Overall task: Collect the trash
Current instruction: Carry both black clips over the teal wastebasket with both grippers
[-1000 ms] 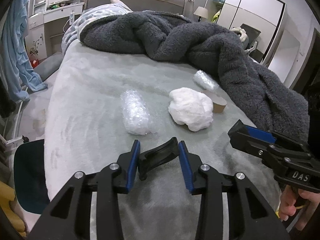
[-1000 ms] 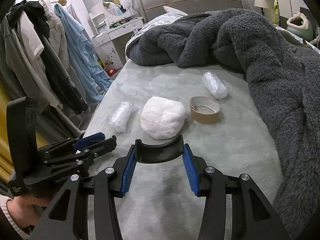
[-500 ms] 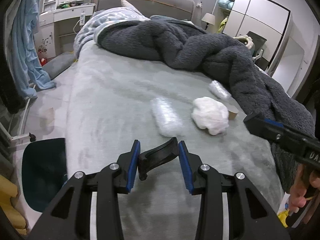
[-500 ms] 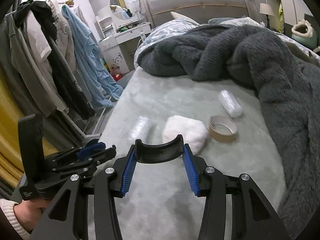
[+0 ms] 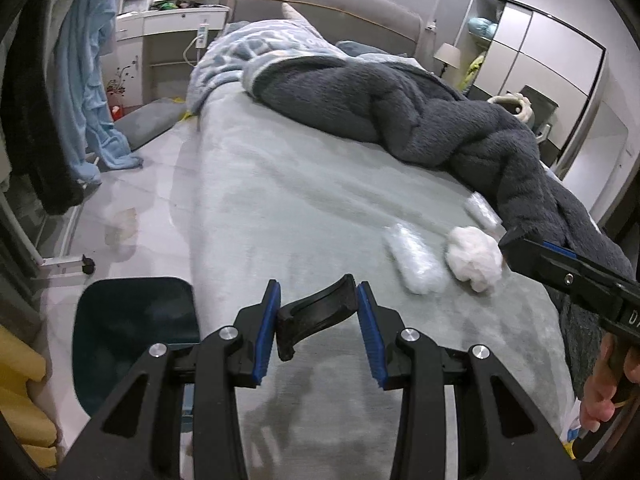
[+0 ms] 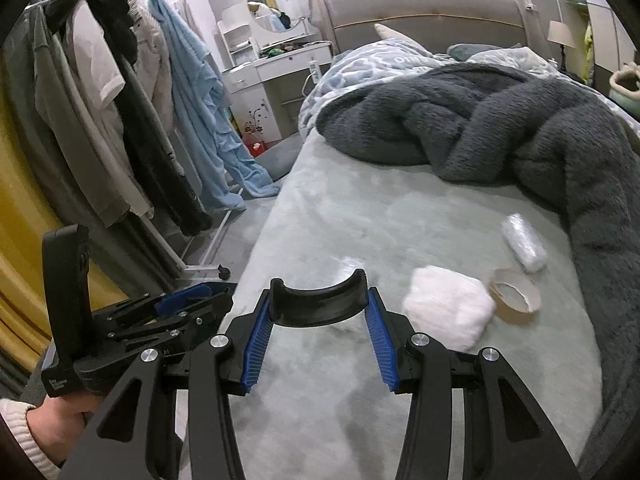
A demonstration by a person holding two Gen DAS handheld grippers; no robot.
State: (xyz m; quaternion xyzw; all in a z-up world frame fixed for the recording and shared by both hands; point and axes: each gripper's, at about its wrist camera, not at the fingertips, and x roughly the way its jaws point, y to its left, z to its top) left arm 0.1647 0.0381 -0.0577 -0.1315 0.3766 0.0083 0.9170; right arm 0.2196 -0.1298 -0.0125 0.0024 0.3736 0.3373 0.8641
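**Both claws clamp black curved pieces above the bed, trash lying ahead**

Left wrist view shows the left gripper (image 5: 316,312) with its blue-padded fingers (image 5: 266,330) drawn in on a black curved piece (image 5: 316,316), which sits tilted between them, one end low by the left pad and the other high by the right. In the right wrist view the right gripper (image 6: 320,320) holds a second black arc-shaped piece (image 6: 318,302) level across its pads (image 6: 382,344), hollow side up. Both claws hover over the grey bed cover (image 5: 280,208), touching none of the trash.

Compared with a second ago, both cameras have pulled back and swung left: the trash now lies smaller and further right in each view, and more of the floor, the clothes rack (image 6: 120,120) and the teal bin (image 5: 132,332) beside the bed has come into sight. The grip on each black piece looks unchanged.

The trash rests on the cover near the dark fleece blanket (image 5: 420,120). A crumpled white wad (image 6: 448,312) lies in the middle, fluffy and rounded. Just beside it on the blanket side sits an empty cardboard tape ring (image 6: 516,290), lying flat. A clear plastic wrap bundle (image 6: 524,242) lies beyond the ring, close to the blanket's edge. Another clear wrap bundle (image 5: 414,258) lies on the wad's other side, elongated and shiny; in the right wrist view it is mostly hidden behind the held piece.
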